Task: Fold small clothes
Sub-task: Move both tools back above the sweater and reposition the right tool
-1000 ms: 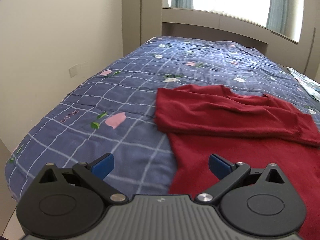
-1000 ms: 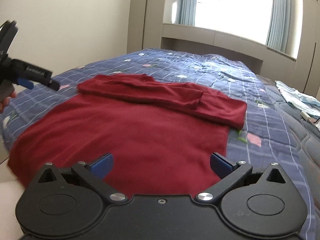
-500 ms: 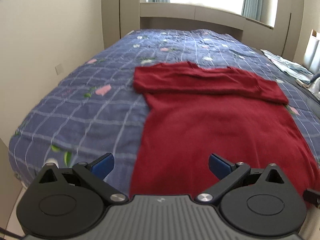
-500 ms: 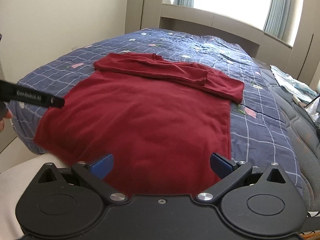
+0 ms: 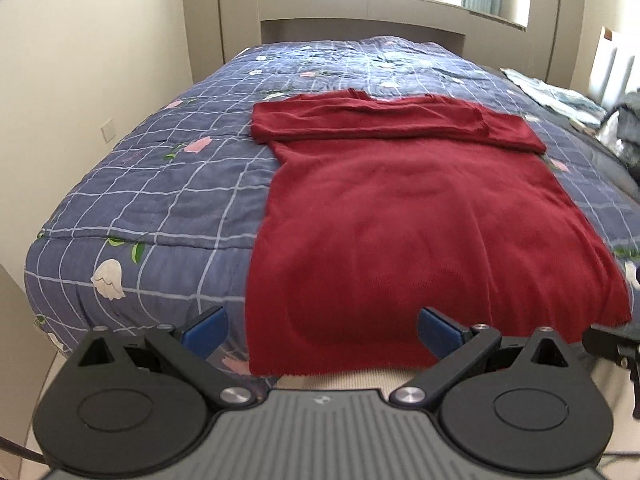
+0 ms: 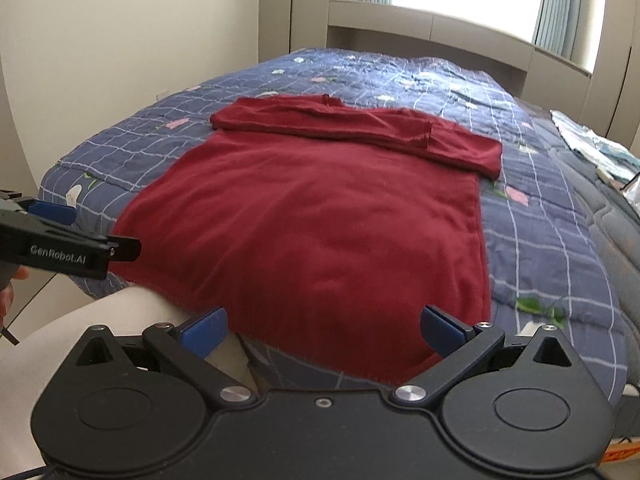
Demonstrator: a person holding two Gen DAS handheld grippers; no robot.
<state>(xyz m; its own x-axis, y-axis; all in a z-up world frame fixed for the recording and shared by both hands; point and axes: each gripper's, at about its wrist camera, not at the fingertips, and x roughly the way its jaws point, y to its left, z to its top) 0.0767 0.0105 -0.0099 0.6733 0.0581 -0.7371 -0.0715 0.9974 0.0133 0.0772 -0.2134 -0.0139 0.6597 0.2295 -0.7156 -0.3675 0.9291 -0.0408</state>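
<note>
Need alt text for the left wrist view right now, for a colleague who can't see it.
A red sweater, sleeves folded across its top, lies flat on a blue checked quilt, hem hanging over the near edge. The open left gripper hovers before the hem.

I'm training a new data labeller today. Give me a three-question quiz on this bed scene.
1. True or false: the left gripper is shut on the red sweater.
2. Where do the sweater's sleeves lie? A) hanging off the bed B) folded across the chest C) rolled up beside it
3. Fill in: the sweater's hem hangs over the ___ edge of the quilt.

Key: 1 false; 2 B; 3 near
</note>
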